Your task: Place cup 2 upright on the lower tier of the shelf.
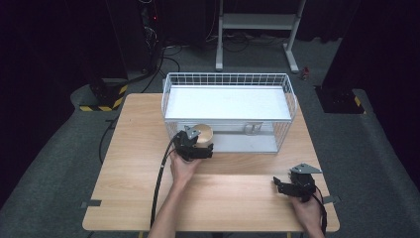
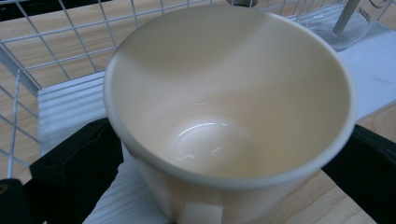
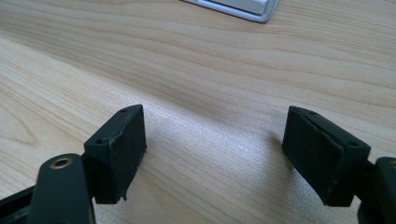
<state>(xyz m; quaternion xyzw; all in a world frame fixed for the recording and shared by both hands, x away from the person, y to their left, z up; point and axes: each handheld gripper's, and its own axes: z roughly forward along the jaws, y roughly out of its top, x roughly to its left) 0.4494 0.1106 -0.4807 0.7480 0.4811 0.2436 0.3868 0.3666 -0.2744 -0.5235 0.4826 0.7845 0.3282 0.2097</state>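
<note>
Left gripper [image 1: 202,148]: jaws spread wide either side of cream cup [image 2: 229,107], flanking its wall just under rim; whether pads press or merely sit beside it, cannot tell. Cup upright, empty, at front left opening of white wire rack [image 1: 228,79], on lower tray, handle tab toward camera. Right gripper [image 3: 233,154]: jaws parted, nothing between, just above bare wooden desk [image 3: 210,60], near front right corner, well apart from rack.

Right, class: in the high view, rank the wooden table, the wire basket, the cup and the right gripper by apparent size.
1. wooden table
2. wire basket
3. and 4. right gripper and cup, too alike to rank; the cup is partly hidden.
</note>
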